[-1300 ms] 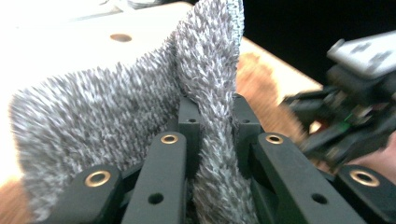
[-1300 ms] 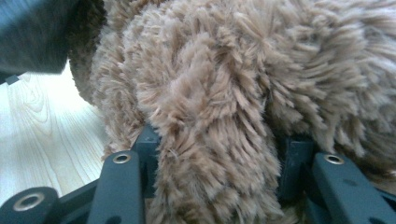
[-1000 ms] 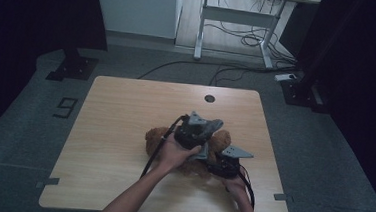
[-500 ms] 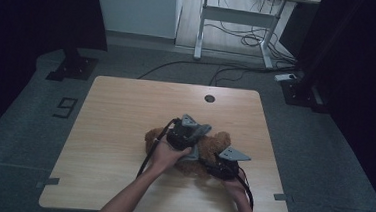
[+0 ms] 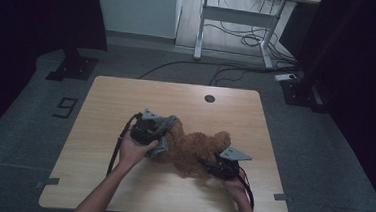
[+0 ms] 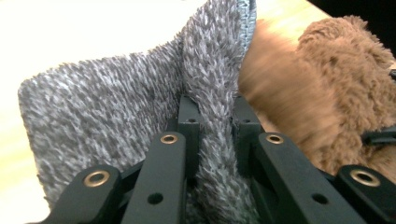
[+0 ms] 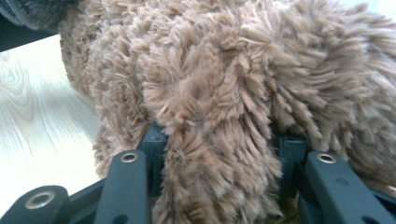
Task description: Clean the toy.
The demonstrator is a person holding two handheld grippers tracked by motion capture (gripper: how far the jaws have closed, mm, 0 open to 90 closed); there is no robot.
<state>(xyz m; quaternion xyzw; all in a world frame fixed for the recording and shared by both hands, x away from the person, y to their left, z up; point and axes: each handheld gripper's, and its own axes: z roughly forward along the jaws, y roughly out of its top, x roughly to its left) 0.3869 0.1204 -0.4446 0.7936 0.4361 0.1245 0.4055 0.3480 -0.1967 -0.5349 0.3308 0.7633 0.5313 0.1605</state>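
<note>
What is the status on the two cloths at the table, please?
Left gripper shut on grey cloth. Right gripper shut on brown cloth. Cloths touching, nothing in the way.

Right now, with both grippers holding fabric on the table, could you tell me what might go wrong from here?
1. The left gripper pinches only a narrow fold of the grey cloth; a hard pull could slip it free.
2. The right gripper is clamped on a thick tuft of the brown plush; the pile could give and the grip creep.
3. Grey cloth and plush touch in the high view; fibres may cling, dragging the plush across the table.
</note>
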